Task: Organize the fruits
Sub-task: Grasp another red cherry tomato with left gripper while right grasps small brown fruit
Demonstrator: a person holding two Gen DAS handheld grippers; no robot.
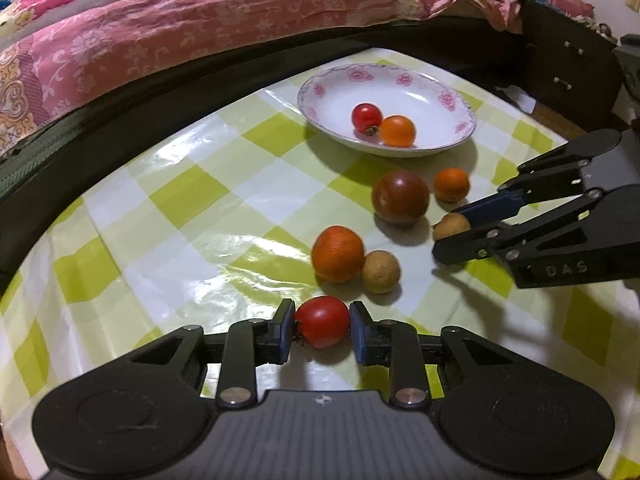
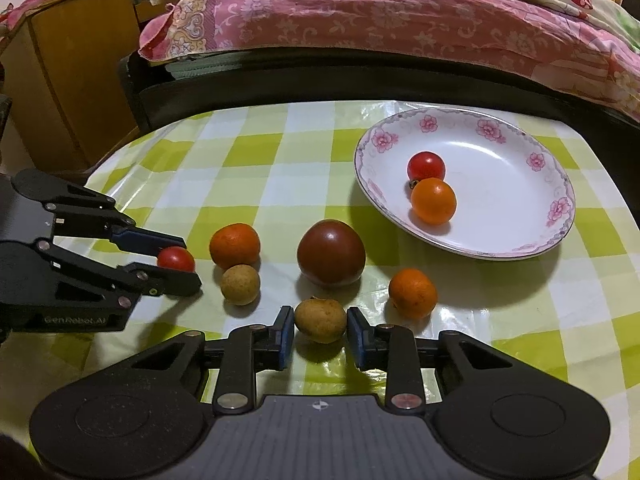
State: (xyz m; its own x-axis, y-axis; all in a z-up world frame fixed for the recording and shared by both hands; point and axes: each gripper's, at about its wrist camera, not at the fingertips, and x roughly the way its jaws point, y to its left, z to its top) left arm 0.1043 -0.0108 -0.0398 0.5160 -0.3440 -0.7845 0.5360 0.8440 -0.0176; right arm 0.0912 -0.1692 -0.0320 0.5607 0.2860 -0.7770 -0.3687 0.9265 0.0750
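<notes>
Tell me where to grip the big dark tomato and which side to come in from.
Grip the dark tomato across its widest middle, coming from above. It is round and smooth, so a hold off the middle would probably slip. The orange fruit and the brown fruit sit close by on the table, so a level approach looks crowded.

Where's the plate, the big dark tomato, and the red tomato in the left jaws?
plate (image 2: 532,216), right wrist view, bare white inside.
big dark tomato (image 2: 331,254), right wrist view, its middle.
red tomato (image 1: 322,321), left wrist view, its middle.

Left claw (image 1: 322,328) clamps red tomato (image 1: 322,321); plate (image 1: 432,148) beyond.
</notes>
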